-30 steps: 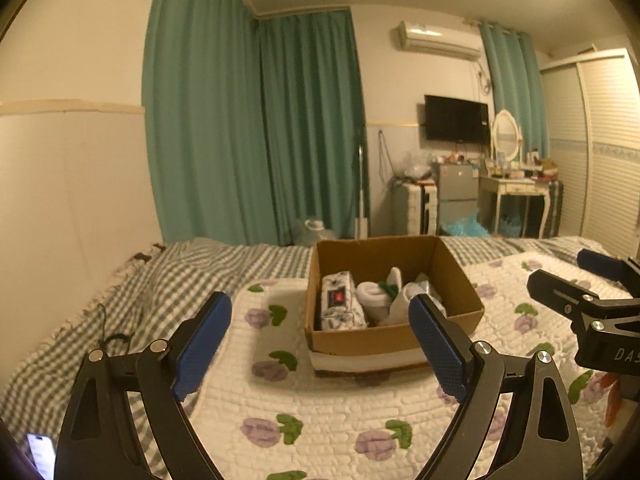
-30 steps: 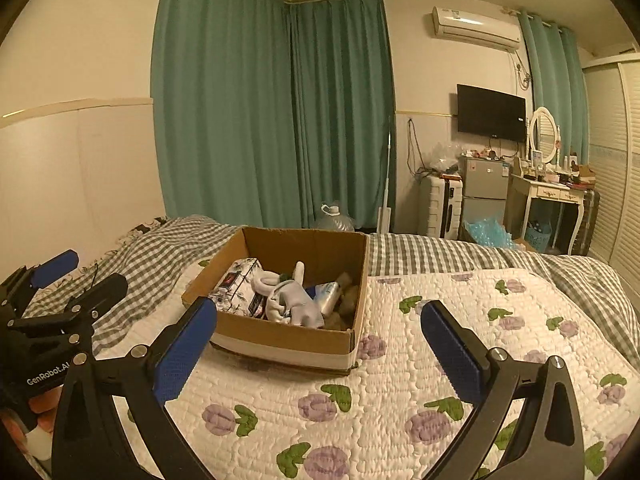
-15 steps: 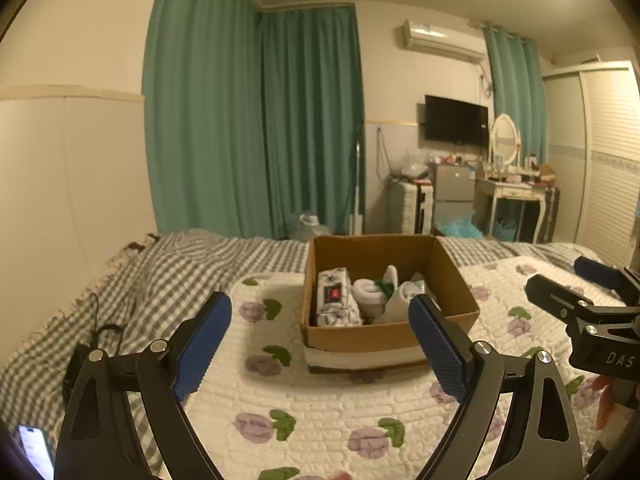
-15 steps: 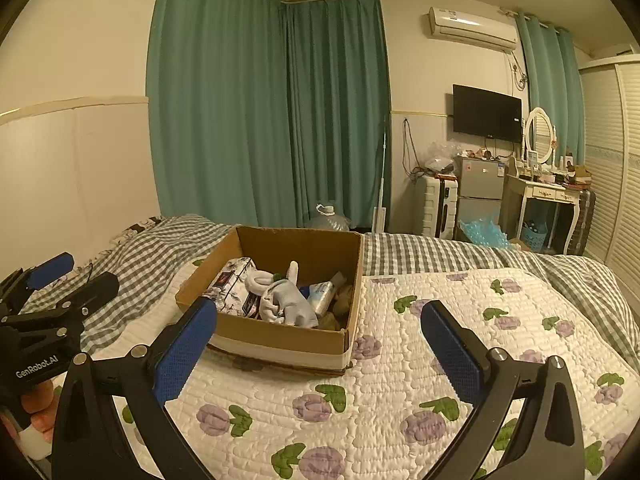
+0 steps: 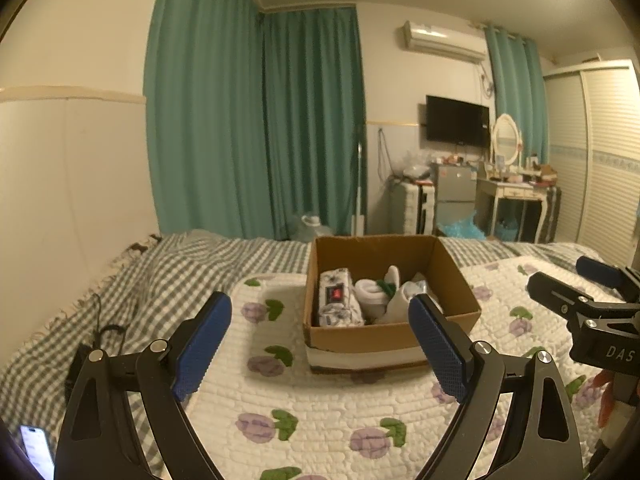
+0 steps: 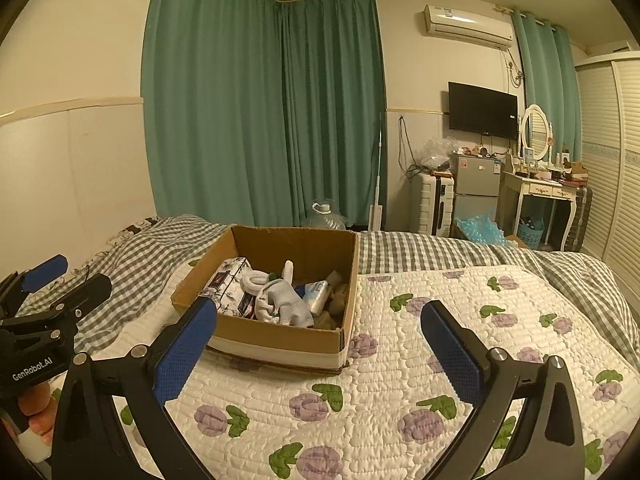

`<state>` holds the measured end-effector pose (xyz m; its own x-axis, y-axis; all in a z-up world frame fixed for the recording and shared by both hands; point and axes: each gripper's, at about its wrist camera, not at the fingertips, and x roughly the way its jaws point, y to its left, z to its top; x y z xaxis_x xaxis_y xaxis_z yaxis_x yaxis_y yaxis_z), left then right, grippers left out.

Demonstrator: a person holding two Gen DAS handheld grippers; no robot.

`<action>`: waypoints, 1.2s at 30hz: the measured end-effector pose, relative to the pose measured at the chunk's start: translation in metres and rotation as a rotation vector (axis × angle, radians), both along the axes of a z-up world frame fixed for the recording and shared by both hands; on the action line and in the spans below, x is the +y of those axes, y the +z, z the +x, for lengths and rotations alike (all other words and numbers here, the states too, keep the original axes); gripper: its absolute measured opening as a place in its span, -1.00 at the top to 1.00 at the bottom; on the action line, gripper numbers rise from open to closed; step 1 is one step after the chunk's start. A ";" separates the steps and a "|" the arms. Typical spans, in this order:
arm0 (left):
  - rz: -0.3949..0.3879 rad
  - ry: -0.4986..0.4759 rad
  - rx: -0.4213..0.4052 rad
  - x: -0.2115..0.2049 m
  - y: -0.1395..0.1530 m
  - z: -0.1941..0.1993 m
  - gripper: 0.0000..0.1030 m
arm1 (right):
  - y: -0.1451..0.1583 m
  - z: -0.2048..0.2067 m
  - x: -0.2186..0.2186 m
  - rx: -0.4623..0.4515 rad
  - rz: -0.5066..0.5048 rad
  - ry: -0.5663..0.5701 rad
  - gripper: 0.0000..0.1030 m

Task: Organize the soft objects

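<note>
Left gripper (image 5: 320,344): nearest the lens, jaws spread wide, blue pads holding nothing, held above the quilt and aimed at the box. Right gripper (image 6: 318,344): likewise spread and empty, held over the quilt just right of the box; its black frame shows at the right edge of the left view. Floral quilt (image 6: 400,400): white, with purple flowers and green leaves, laid over a grey checked blanket (image 6: 152,256); no loose soft item is seen on its visible part. Phone (image 5: 36,452): lit screen, at the near left edge of the bed. Cardboard box (image 6: 280,338): open-topped, standing on the quilt between and beyond the two grippers. Contents: a floral-printed pack (image 5: 338,300) against the left wall, a rolled white item (image 5: 370,290), a pale grey plush figure (image 6: 288,300), a small wrapped packet (image 6: 316,296), and brownish pieces in the right corner, too dim to identify. Step, as judged: the soft objects lie gathered in the box with both grippers empty, which suits either a collection just completed or a box about to be sorted out; the pictures do not settle which. Far field: green curtains (image 6: 260,120), wall television (image 6: 482,110), dressing table (image 6: 544,188).
</note>
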<state>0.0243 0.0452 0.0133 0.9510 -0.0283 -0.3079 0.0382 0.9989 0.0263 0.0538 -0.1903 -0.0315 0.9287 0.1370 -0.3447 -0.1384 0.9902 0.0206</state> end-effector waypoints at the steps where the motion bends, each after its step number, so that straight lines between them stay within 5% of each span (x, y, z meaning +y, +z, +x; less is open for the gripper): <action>1: 0.001 -0.001 -0.001 0.000 0.001 0.000 -0.78 | 0.000 0.000 0.000 0.000 0.000 0.000 -0.99; 36: 0.012 -0.004 0.006 -0.002 -0.004 -0.001 -0.78 | -0.003 0.002 0.005 0.009 0.003 -0.005 -0.99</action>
